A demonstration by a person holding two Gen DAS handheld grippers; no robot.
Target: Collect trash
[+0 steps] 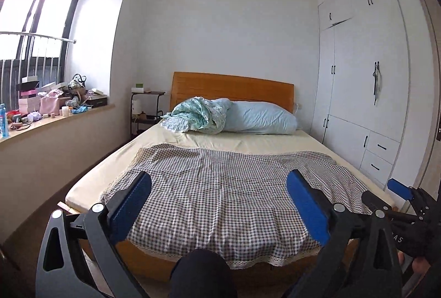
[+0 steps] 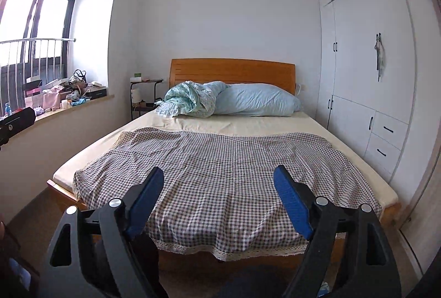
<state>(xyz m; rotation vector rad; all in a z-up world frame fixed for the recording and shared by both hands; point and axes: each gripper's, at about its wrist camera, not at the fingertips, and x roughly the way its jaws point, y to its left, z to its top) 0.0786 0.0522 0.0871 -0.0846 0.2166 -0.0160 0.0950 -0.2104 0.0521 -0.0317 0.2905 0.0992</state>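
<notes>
My left gripper (image 1: 219, 179) is open over the foot of a bed, its blue pads wide apart with nothing between them. My right gripper (image 2: 219, 174) is open too and holds nothing. One of its blue fingers (image 1: 399, 189) shows at the right edge of the left wrist view. A brown-and-white checked cloth (image 1: 220, 187) (image 2: 220, 168) covers the near half of the bed. A cluttered windowsill (image 1: 55, 105) (image 2: 63, 99) at the left holds boxes, bags, small jars and crumpled bits. I see no loose trash on the bed.
At the head of the wooden bed (image 1: 231, 86) lie a blue pillow (image 1: 259, 119) and a bunched green quilt (image 1: 195, 116). A small black side table (image 1: 143, 110) stands left of it. White wardrobe doors (image 1: 363, 77) fill the right wall. A dark knee (image 1: 201, 270) is low in front.
</notes>
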